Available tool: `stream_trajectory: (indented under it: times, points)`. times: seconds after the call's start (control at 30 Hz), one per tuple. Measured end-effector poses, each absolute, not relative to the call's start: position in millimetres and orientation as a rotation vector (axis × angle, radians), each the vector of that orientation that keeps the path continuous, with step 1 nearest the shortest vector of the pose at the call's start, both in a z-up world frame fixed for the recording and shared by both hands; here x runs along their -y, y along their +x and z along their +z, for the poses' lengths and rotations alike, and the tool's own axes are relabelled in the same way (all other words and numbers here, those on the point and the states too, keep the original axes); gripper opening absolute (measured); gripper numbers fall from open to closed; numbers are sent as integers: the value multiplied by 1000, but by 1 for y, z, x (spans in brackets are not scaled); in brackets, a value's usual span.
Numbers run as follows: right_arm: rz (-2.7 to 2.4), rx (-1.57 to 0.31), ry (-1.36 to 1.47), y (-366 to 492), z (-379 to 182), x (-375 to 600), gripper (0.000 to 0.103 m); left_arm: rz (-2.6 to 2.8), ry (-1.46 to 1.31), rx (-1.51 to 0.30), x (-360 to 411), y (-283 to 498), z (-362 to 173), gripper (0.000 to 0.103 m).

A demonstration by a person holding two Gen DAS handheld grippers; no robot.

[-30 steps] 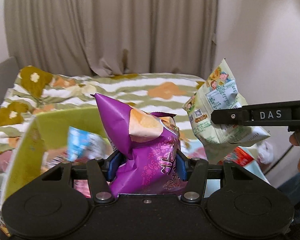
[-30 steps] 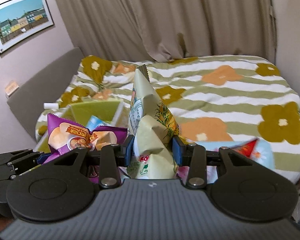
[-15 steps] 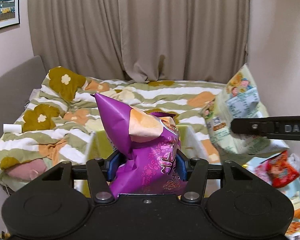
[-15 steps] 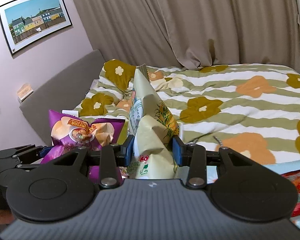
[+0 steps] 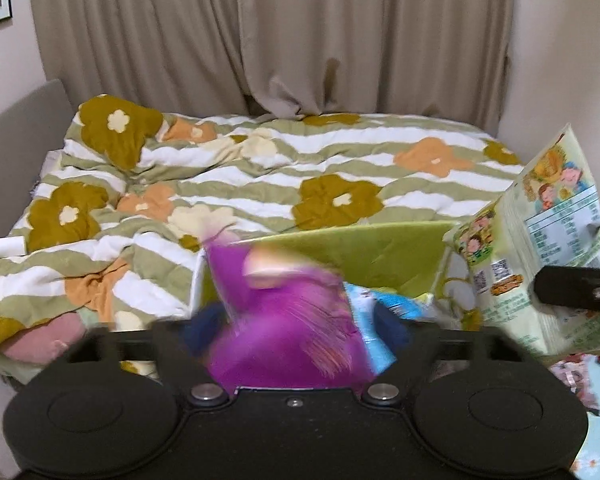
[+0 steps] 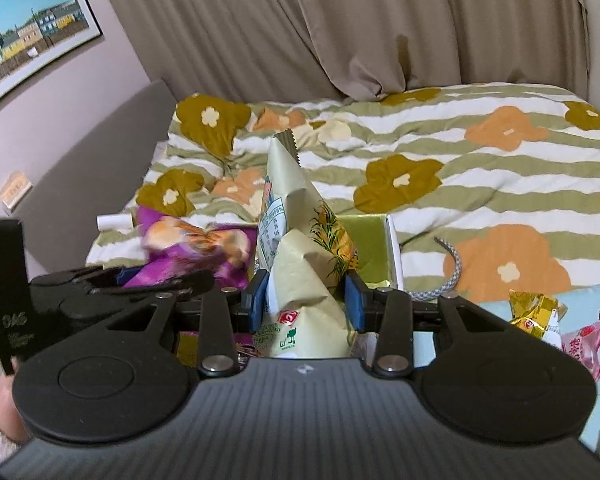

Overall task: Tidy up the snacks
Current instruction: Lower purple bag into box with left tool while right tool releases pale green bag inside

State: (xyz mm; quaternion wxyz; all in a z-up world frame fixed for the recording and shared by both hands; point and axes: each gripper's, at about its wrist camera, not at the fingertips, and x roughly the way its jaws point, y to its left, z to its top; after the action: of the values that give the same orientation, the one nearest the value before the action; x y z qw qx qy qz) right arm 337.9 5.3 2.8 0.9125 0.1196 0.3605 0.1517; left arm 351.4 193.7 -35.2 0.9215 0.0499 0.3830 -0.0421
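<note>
Left gripper (image 5: 296, 330) jaws apart, blurred glossy purple bag (image 5: 284, 320); right gripper (image 6: 306, 300) pinches crinkled pale-green bag (image 6: 304, 264).

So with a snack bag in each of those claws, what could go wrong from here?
The purple bag is motion-blurred in the left gripper, whose blue pads look spread, so it may be slipping free and could miss the green box. The pale green bag in the right gripper hangs close by, so the two bags might collide over the box.
</note>
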Motion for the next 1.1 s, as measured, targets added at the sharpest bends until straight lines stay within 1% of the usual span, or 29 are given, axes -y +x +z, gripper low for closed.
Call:
stream_trajectory:
  times: [0.03, 0.5, 0.63, 0.7, 0.77, 1.1]
  points:
    - [316, -747, 241, 339, 1, -6, 55, -70, 112, -780, -194, 349, -36, 101]
    - [384, -784, 239, 349, -7, -6, 55, -6, 44, -813, -203, 306, -31, 102]
    - [404, -803, 237, 353, -8, -10, 58, 14, 38, -812, -205, 302, -31, 102]
    - [409, -801, 252, 355, -10, -10, 67, 23, 33, -813, -206, 300, -31, 102]
    - [407, -801, 269, 357, -12, -10, 103, 34, 32, -812, -206, 296, -32, 102]
    - [365, -760, 259, 343, -17, -3, 103, 41, 5, -832, -207, 278, -37, 102]
